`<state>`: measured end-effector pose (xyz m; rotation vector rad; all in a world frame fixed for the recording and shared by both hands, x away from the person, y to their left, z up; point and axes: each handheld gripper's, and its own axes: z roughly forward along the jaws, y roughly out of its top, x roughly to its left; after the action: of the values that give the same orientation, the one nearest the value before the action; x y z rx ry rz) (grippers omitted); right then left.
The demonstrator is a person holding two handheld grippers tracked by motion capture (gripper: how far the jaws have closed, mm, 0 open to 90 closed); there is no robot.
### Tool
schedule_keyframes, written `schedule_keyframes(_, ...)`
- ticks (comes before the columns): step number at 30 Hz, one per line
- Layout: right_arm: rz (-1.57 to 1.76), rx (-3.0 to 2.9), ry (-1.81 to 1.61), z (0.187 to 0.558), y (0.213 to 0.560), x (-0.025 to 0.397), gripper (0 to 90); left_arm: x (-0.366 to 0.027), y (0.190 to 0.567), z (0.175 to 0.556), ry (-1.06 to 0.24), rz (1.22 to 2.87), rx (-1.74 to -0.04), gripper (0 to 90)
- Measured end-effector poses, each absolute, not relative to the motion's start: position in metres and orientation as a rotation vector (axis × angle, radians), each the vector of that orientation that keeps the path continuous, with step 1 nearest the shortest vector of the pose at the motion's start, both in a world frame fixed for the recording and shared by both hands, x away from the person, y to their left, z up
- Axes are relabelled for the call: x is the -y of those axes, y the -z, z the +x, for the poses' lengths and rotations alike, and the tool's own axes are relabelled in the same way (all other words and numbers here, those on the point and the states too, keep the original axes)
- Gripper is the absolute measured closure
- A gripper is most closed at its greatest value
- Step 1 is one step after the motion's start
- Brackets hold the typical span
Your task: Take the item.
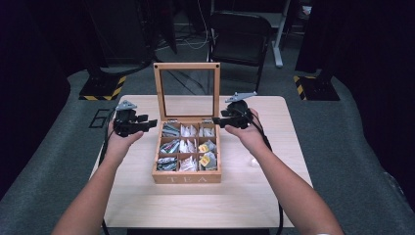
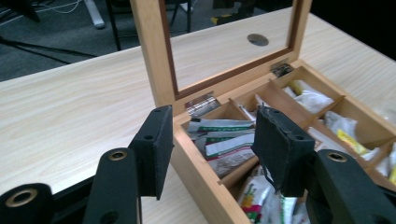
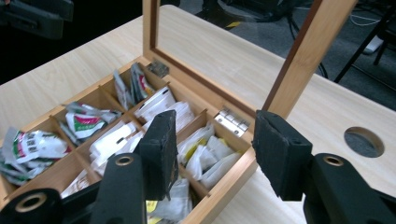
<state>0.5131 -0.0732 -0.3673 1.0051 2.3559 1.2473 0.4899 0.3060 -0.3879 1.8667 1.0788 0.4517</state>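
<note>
Light wood worktop [image 1: 147, 196] takes up the middle of the high view, grey carpet around it, a black folding chair [image 1: 240, 36] behind it at 12 o'clock. Wooden tea box [image 1: 187, 177] sits at worktop centre, "TEA" on its front wall, 9 compartments in a 3 by 3 grid, all stuffed with tea bags [image 1: 187, 146]: green-and-grey packets in the left column, white ones in the middle, white with yellow tags on the right. Glass-paned lid [image 1: 187, 65] stands upright at the box's 12 o'clock edge, held on 2 metal hinges [image 3: 232, 122]. Left tool [image 1: 148, 125] hovers at the box's 9 to 10 o'clock side, just beside the back-left corner, jaws pointing toward the box; left gripper view has the jaws wide apart with nothing between them, the box's left wall and the back-left compartment's green-striped packets [image 2: 224, 142] in the gap. Right tool [image 1: 219, 121] hovers at the box's 2 o'clock corner, jaws pointing in toward the box; right gripper view shows it wide too, empty, the right-hand column of white bags and the lid's side post seen between the jaws. Neither tool touches box or lid as far as visible. Round cable hole [image 3: 364, 142] in the worktop at 3 o'clock in the right gripper view.
</note>
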Motion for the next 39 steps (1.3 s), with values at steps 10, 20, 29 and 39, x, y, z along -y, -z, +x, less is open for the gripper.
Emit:
schedule_keyframes(10, 0.915, -2.423, -1.25, 0.491, 0.38, 0.072, 58.8, -0.299, 0.384, 0.471, -0.457, 1.875, -1.035, 50.1)
schedule_keyframes(20, 0.839, -2.495, -1.254, 0.478, 0.399, 0.069, 63.3, -0.295, 0.394, 0.464, -0.453, 1.898, -1.037, 50.5)
schedule_keyframes(29, 0.826, -2.543, -1.271, 0.471, 0.415, 0.068, 61.7, -0.297, 0.397, 0.458, -0.451, 1.886, -1.047, 50.6)
schedule_keyframes(39, 0.835, -2.59, -1.267, 0.469, 0.434, 0.063, 57.6, -0.297, 0.393, 0.454, -0.457, 1.883, -1.031, 50.6)
